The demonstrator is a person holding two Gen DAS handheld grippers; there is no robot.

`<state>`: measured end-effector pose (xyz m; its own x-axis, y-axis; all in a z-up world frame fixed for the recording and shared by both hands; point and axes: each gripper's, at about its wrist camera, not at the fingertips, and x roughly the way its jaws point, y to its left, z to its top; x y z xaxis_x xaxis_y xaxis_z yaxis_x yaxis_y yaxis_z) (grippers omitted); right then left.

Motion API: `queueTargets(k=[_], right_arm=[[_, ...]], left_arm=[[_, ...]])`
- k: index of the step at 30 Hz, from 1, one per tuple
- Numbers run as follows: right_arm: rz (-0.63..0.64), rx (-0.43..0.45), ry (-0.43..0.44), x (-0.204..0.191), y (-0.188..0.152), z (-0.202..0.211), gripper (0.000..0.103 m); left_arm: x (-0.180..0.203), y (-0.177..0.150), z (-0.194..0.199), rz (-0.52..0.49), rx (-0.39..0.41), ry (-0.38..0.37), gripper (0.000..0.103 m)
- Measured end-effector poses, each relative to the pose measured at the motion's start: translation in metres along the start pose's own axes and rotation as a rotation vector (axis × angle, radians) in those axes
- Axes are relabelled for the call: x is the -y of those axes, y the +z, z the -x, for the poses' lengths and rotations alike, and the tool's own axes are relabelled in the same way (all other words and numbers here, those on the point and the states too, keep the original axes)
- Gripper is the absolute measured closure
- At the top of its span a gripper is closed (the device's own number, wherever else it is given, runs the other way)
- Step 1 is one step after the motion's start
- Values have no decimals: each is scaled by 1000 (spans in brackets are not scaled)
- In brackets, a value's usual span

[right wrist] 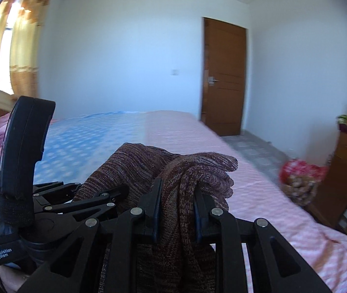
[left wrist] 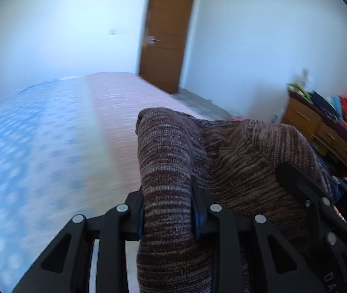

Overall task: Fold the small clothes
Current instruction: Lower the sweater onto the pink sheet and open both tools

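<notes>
The left gripper (left wrist: 168,210) is clamped narrowly on a bunched fold of the maroon-and-grey striped knit garment (left wrist: 222,161), and the right gripper (right wrist: 177,210) pinches another bunch of the same knit, so the cloth hangs between the 2 claws above the pink-and-blue patterned bedspread (right wrist: 129,134), probably lifted to spread it flat for folding. The left device's handle reads "Data Acquisition System" (right wrist: 1,252); behind stands a brown wooden door (right wrist: 224,73).

The knit garment (left wrist: 173,161) clamped in the black left hand-held gripper (left wrist: 168,210) is maroon with grey streaks. Beyond it the bed (left wrist: 114,112) is pink with white stripes, and to the left pale blue with white dots. The door (left wrist: 166,36) is brown.
</notes>
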<state>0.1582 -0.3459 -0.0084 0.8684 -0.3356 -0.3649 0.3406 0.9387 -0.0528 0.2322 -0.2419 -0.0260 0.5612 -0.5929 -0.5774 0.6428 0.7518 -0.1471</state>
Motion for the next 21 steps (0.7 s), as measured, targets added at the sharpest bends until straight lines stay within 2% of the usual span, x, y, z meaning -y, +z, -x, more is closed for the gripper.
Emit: queueTargets(k=[3, 5, 7, 9, 11, 12, 13, 14, 15, 17, 19, 21], right_arm=[[-129, -105, -29, 56, -17, -33, 81], [-220, -187, -26, 84, -36, -53, 83], [-290, -260, -21, 103, -59, -66, 84], [-340, -294, -11, 115, -78, -71, 84], [-361, -309, -19, 121, -86, -67, 82], [-371, -318, -15, 125, -90, -66, 79], [-380, -336, -7, 128, -91, -65, 72], [-387, -356, 4, 131, -95, -58, 63], [-388, -364, 9, 128, -100, -51, 58], [-415, -379, 34, 131, -114, -30, 45], [-449, -391, 73, 130, -127, -23, 43], [-471, -417, 134, 122, -142, -18, 43]], left_arm=[[39, -1, -48, -42, -79, -28, 73], [53, -12, -76, -69, -138, -7, 73], [57, -24, -93, -90, -187, 28, 79], [50, -34, -101, -85, -225, 38, 78], [44, -42, -96, -72, -223, 12, 77], [43, -44, -92, -74, -217, 0, 76], [42, -47, -86, -80, -214, -11, 74], [41, -50, -79, -86, -215, -22, 62], [38, -51, -74, -84, -216, -32, 36], [30, -64, -62, -41, -220, -76, 10], [11, -77, -57, 27, -236, -130, 10], [1, -94, -62, 110, -302, -163, 15]])
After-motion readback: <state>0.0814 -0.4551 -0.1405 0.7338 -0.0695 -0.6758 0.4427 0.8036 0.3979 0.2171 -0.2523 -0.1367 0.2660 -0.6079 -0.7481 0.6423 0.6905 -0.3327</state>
